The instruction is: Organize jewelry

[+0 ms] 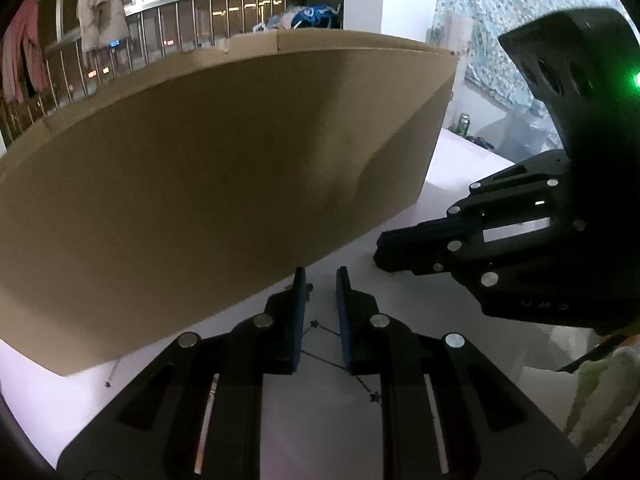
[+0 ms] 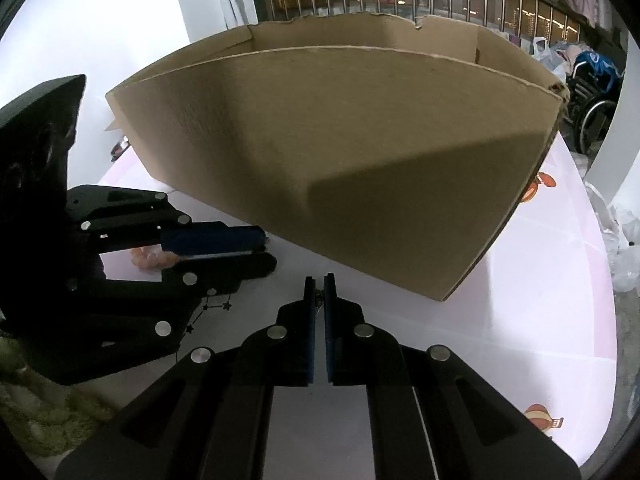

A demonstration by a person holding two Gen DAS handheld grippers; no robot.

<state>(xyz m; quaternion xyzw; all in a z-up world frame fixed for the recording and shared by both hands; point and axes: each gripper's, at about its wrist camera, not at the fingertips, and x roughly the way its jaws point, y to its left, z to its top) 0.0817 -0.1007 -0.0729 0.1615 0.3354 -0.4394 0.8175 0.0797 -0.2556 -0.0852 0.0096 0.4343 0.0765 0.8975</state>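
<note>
A thin dark chain necklace with small star charms [image 1: 320,334] lies on the white table and runs between the blue pads of my left gripper [image 1: 321,280], which is partly open around it. In the right wrist view the same chain [image 2: 208,308] trails beside the left gripper [image 2: 262,248]. My right gripper [image 2: 319,285] is nearly shut, with a bit of the chain pinched between its tips. It also shows in the left wrist view [image 1: 378,248]. A large open cardboard box [image 2: 360,152] stands just beyond both grippers and also shows in the left wrist view [image 1: 208,184].
A pink beaded item [image 2: 150,258] lies on the table under the left gripper. Cartoon stickers [image 2: 540,184] mark the tabletop at the right. Plastic bags [image 2: 624,248] lie at the table's right edge. A balcony railing with hanging clothes is behind.
</note>
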